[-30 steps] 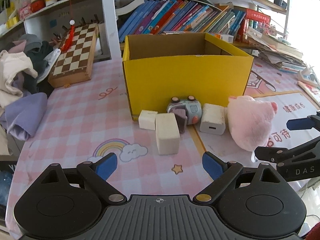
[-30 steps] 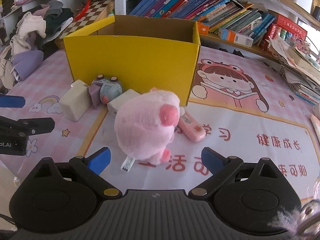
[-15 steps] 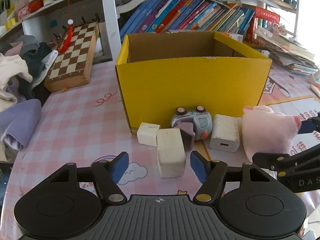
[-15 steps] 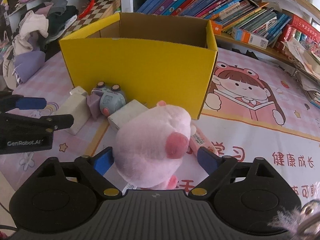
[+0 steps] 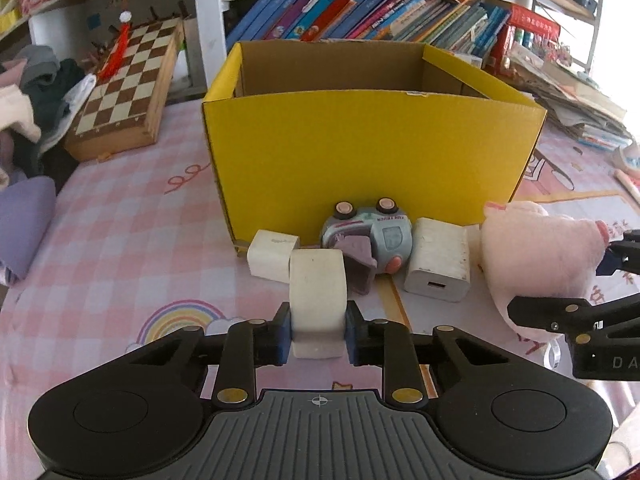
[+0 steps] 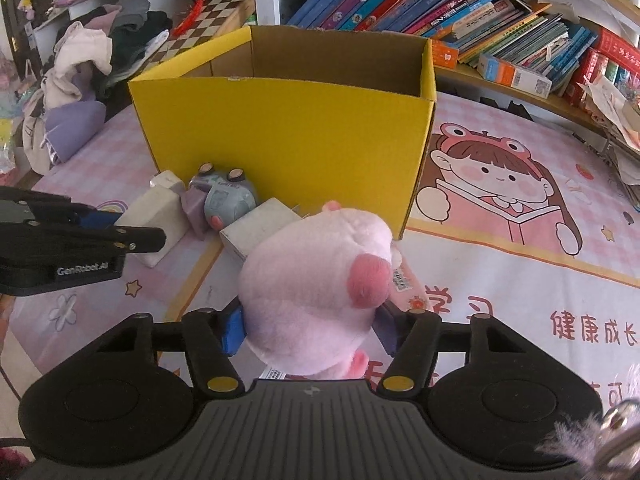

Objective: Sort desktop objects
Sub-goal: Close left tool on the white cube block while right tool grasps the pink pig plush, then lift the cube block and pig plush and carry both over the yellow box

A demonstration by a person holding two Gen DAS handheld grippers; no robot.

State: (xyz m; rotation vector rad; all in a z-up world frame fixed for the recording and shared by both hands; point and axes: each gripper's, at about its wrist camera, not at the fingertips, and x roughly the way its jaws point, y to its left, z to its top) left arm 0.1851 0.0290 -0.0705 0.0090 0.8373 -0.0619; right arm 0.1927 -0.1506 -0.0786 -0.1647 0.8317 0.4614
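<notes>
My left gripper (image 5: pixel 317 336) is shut on a long white block (image 5: pixel 317 288) that lies on the pink desk mat. My right gripper (image 6: pixel 310 330) is shut on the pink pig plush (image 6: pixel 316 292), its blue pads pressed into both sides. Behind them stands an open yellow cardboard box (image 5: pixel 372 152). Along the box's front lie a small white cube (image 5: pixel 270 254), a grey-blue toy car (image 5: pixel 372 236) with a purple piece, and a white charger (image 5: pixel 438 266). A pink case (image 6: pixel 404 280) lies partly hidden behind the plush.
A chessboard box (image 5: pixel 128 88) sits at the back left beside a pile of clothes (image 5: pixel 24 120). Rows of books (image 5: pixel 360 12) fill the shelf behind the box. Stacked papers (image 5: pixel 576 108) lie at the far right.
Both grippers have moved forward and closed: the left one on the white block, the right one on the pig plush. A second ago both stood open and short of these objects.
</notes>
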